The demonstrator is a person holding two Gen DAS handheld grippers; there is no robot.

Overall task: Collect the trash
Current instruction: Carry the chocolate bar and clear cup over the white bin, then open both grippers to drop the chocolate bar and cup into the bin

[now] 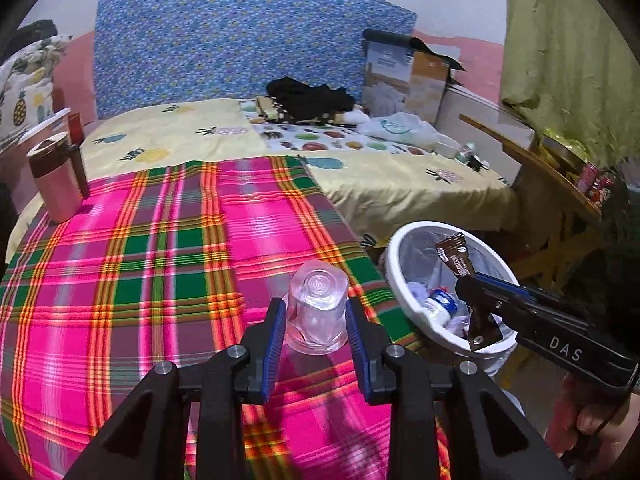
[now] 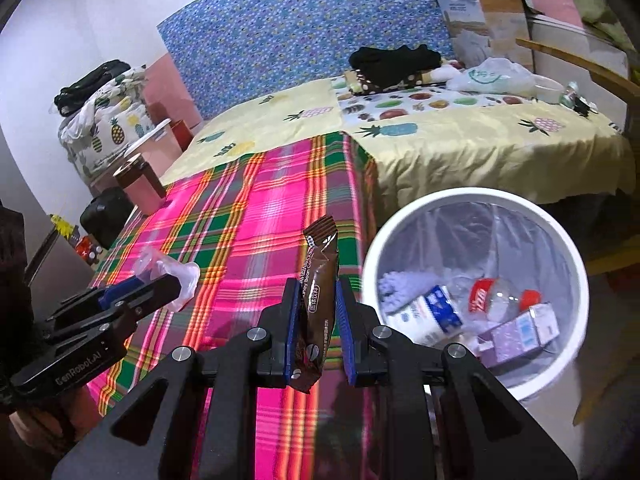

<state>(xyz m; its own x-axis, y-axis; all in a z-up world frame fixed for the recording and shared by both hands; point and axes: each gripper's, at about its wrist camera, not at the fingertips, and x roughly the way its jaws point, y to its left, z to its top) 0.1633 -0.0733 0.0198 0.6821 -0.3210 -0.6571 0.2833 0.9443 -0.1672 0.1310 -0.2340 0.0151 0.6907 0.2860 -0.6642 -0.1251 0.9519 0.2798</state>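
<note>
In the left wrist view, the left gripper [image 1: 316,320] is closed on a clear plastic cup [image 1: 317,308]. The cup sits between the two blue pads [image 1: 276,344] with its bottom pointing away from the camera, and it is above the pink checked cloth [image 1: 160,260] that covers the near part of the bed. At the right side, the right gripper [image 1: 480,312] holds a brown wrapper [image 1: 460,262] over the white trash bin [image 1: 404,300]. The bin stands just beside the edge of the bed, and some trash already lies inside it. A pink tumbler [image 1: 56,180] with a brown lid stands on the far left corner of the checked cloth. Behind it, the yellow bedsheet [image 1: 180,132] with fruit prints carries black clothes [image 1: 308,100] and a cardboard box [image 1: 404,76].

In the right wrist view, the right gripper [image 2: 316,320] is closed on the brown wrapper [image 2: 318,300], which stands almost upright between the pads. The wrapper is near the left rim of the trash bin [image 2: 576,264], not yet inside it. In the bin I can see a white and blue cup [image 2: 432,312], a clear bottle with a red cap [image 2: 500,296] and a small lilac carton [image 2: 520,332]. At the left, the left gripper [image 2: 168,280] holds the clear plastic cup [image 2: 176,276] above the checked cloth [image 2: 248,208].
</note>
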